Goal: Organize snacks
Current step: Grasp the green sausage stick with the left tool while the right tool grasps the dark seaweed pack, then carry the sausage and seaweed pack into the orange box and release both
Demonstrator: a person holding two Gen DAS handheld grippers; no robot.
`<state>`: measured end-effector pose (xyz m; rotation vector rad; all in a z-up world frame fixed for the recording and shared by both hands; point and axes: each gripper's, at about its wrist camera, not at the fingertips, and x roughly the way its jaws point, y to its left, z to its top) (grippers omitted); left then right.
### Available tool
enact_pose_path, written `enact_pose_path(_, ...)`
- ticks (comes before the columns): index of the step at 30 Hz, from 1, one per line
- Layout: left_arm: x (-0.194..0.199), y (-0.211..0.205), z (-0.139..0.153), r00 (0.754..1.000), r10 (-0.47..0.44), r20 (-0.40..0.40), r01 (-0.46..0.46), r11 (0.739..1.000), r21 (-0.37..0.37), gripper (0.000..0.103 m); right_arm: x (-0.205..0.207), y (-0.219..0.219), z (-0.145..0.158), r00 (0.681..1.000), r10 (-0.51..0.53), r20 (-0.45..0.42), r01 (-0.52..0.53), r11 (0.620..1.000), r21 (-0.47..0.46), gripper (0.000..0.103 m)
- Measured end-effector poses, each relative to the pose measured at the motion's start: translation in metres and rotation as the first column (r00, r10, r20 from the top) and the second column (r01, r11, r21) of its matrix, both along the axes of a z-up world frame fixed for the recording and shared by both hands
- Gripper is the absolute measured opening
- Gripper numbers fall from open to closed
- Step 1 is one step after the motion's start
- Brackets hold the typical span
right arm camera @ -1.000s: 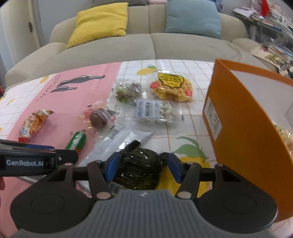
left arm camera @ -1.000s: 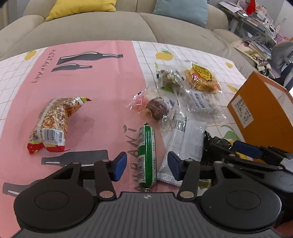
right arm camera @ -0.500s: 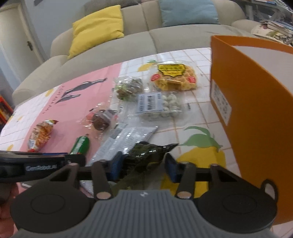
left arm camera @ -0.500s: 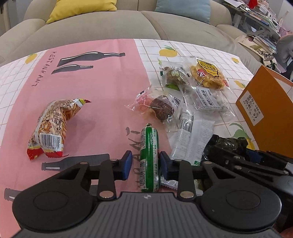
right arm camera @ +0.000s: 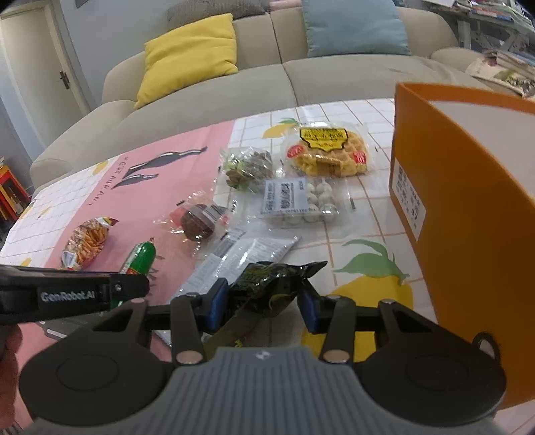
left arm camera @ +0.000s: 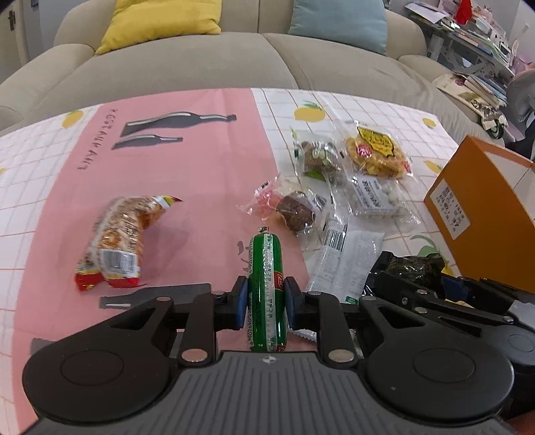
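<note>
Gripping a green sausage stick (left arm camera: 266, 284), the left gripper (left arm camera: 266, 302) has both blue pads pressed on the stick's sides; the stick lies lengthwise on the pink part of the tablecloth (left arm camera: 187, 174), pointing toward 12 o'clock.

Right gripper (right arm camera: 264, 306): jaws partly closed around a dark green crinkled snack packet (right arm camera: 267, 284), clenched on it. The left pad touches the wrapper; contact at the right pad is harder to read. The packet sits over the yellow lemon print near the table's front edge, seen at 3 o'clock of the sausage in the left wrist view.

Other snacks on the cloth, left wrist view:
- orange bag of stick crackers (left arm camera: 117, 237) at 10 o'clock of the sausage, well apart.
- clear-wrapped brown cake (left arm camera: 296, 212) at 1 o'clock, near the sausage tip.
- white flat packet (left arm camera: 347, 261) just beside the sausage at 3 o'clock, partly under the right gripper.
- bag of white round candies (left arm camera: 378, 195), a clear pack with brown and green contents (left arm camera: 317, 160) and a yellow waffle pack (left arm camera: 376, 154), clustered toward 1 o'clock.

Orange box (right arm camera: 468, 200) stands open at the right edge, just beside the dark packet at 3 o'clock. Sofa (left arm camera: 200, 70) beyond the table carries a yellow cushion (left arm camera: 157, 23) and a blue cushion (left arm camera: 337, 20).
</note>
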<state>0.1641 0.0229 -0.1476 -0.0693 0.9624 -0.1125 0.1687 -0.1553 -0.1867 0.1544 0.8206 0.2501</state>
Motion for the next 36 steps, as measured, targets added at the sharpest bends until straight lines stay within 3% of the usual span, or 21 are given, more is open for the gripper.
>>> enact_pose_path(9,-0.025,0.002,0.039,0.999,0.018,0.046,-0.017,1.0,-0.019,0.024,-0.02,-0.005,0.039,0.998,0.023,0.063,-0.024,1.0,0.018,0.044)
enact_pose_path(21,-0.05,-0.012,0.091,0.994,-0.018,0.109,0.025,0.998,-0.055,0.024,-0.059,-0.017,0.108,0.979,0.095,0.182,-0.09,0.995,-0.031,0.043)
enact_pose_path(25,-0.055,-0.027,0.106,0.991,-0.054,0.124,0.061,0.997,-0.057,0.024,-0.068,-0.031,0.125,0.982,0.089,0.164,-0.071,0.991,-0.111,0.043)
enact_pose_path(36,-0.046,-0.103,0.131,0.968,-0.213,0.133,0.223,0.973,-0.066,0.025,-0.066,-0.108,0.147,0.991,0.026,0.133,-0.002,0.985,-0.173,0.043)
